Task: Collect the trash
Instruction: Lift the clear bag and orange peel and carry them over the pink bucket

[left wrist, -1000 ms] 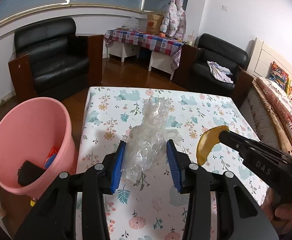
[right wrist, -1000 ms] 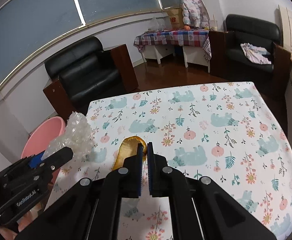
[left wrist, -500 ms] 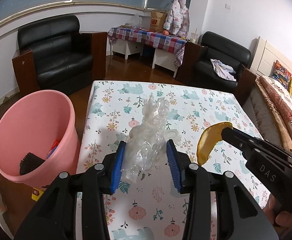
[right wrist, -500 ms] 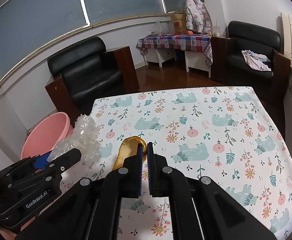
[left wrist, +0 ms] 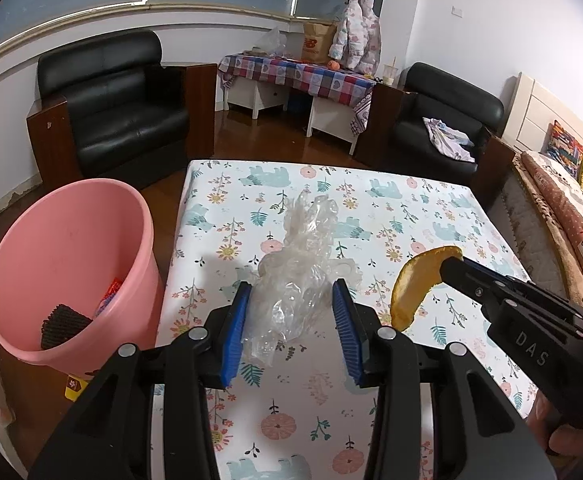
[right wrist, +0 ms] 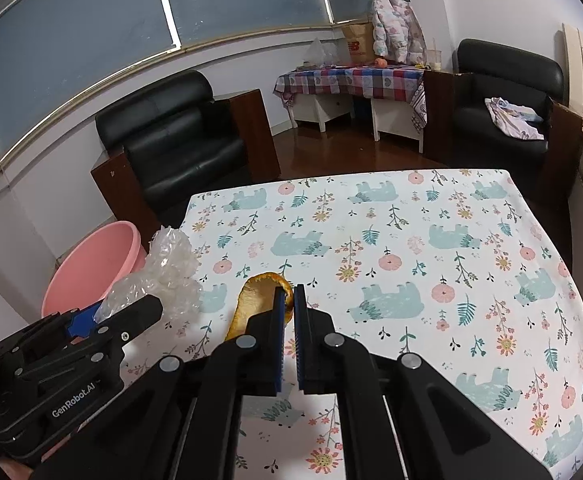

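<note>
You held the crumpled plastic wrap (left wrist: 299, 276) in the left tool (left wrist: 291, 332) and the peel (right wrist: 259, 300) clamped in the right tool (right wrist: 289, 336), both above the table (right wrist: 471, 240), with the pink bin (left wrist: 67, 264) to the left, nearer the left tool.

A rectangular table (left wrist: 291, 432) covered in a white cloth printed with teal bears, pink flowers and leaves stands on a glossy dark brown wooden floor (left wrist: 275, 140). On that floor, just beside the table's left edge, stands 1 round pink plastic bucket (left wrist: 51, 240). 2 black leather armchairs (left wrist: 123, 120) sit beyond the far edge.
</note>
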### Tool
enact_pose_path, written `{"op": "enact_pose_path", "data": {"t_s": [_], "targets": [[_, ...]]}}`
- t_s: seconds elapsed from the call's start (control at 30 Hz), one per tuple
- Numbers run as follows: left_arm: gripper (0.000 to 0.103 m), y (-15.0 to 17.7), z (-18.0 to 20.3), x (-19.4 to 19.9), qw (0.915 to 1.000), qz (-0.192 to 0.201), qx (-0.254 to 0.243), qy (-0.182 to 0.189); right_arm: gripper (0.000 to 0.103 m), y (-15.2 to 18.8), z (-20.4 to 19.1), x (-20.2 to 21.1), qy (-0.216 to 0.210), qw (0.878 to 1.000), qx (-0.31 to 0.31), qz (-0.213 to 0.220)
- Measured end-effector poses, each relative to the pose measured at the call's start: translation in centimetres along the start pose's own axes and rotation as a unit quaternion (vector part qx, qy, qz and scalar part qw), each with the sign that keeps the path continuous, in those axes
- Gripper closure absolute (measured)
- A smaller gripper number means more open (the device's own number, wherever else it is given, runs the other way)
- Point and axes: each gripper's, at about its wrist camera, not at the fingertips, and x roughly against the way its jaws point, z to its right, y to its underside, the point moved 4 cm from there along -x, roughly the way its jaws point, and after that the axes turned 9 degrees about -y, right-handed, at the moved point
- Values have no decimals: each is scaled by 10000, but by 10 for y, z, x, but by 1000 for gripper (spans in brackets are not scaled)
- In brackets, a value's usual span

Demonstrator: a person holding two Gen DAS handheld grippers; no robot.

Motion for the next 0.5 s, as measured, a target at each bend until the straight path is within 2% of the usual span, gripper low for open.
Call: {"op": "enact_pose_path", "data": {"t_s": [0.5], "targets": [[62, -2, -13, 7, 9998, 104, 136, -67, 99, -4, -15, -8, -41, 9998, 185, -44]]}}
